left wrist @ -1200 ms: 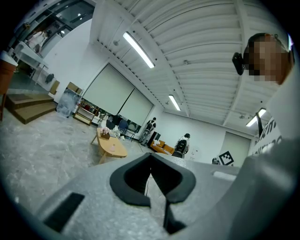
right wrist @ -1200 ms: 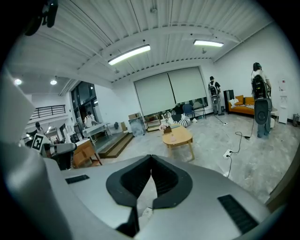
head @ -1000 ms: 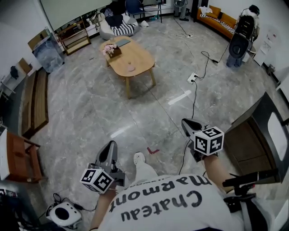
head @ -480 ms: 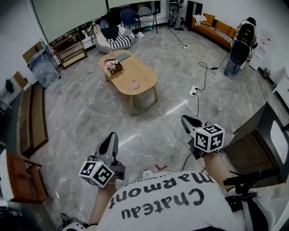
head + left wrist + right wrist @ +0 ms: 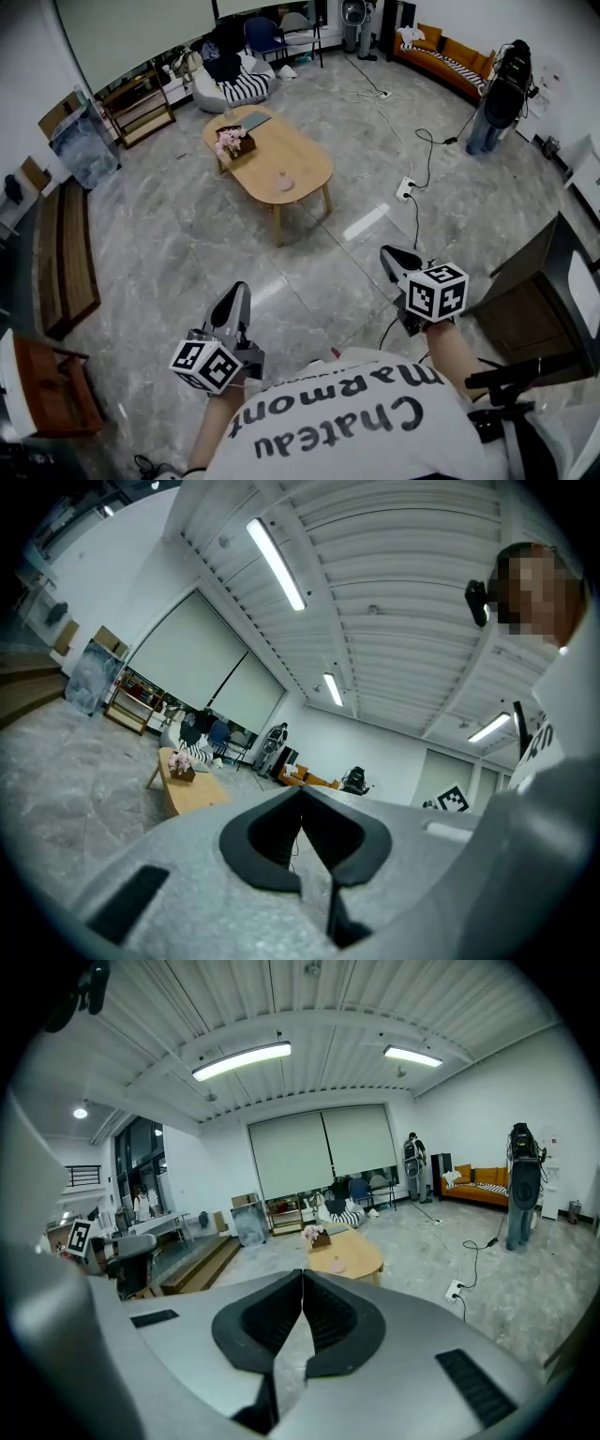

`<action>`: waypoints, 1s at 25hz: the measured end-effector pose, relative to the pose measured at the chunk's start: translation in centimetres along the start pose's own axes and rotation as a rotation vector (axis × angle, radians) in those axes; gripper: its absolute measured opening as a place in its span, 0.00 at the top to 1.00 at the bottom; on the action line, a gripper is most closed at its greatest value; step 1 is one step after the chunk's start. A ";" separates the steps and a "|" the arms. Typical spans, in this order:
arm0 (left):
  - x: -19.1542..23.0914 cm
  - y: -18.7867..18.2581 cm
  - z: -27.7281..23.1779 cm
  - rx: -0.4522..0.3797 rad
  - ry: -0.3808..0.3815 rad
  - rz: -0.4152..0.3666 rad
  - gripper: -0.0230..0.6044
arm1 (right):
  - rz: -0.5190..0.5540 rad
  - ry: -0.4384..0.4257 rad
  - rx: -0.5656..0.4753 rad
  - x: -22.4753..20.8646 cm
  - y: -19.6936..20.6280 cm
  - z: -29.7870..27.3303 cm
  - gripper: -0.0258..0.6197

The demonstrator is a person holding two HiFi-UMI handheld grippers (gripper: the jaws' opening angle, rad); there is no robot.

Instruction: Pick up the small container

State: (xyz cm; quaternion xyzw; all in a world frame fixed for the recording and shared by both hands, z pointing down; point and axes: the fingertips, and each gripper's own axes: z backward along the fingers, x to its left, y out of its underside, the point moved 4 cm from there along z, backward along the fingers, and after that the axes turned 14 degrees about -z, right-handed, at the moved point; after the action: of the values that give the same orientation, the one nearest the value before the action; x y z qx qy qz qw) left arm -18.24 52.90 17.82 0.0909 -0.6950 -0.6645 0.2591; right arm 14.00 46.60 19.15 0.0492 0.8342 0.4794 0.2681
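Open marble floor (image 5: 187, 234) ahead, oval wooden table (image 5: 300, 159) mid-room, power strip (image 5: 405, 188) with cables right, low bench (image 5: 66, 244) left

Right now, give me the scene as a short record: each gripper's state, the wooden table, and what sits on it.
left gripper: shut, empty
right gripper: shut, empty
table: oval, wooden, across the floor, well beyond both grippers
small container: pinkish, near the table's closer end, untouched
flower box: at the table's far end
flat dark item: beside the flower box
pickup: not yet done
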 end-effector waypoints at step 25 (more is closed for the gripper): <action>7.9 0.7 -14.8 0.041 -0.064 0.035 0.94 | -0.091 -0.062 0.094 -7.1 -6.6 -17.7 0.94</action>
State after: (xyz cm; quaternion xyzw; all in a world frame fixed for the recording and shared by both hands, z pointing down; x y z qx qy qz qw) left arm -17.72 36.30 20.16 0.0628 -0.7180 -0.6480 0.2463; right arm 12.45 26.98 23.60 0.0385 0.8484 0.4252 0.3129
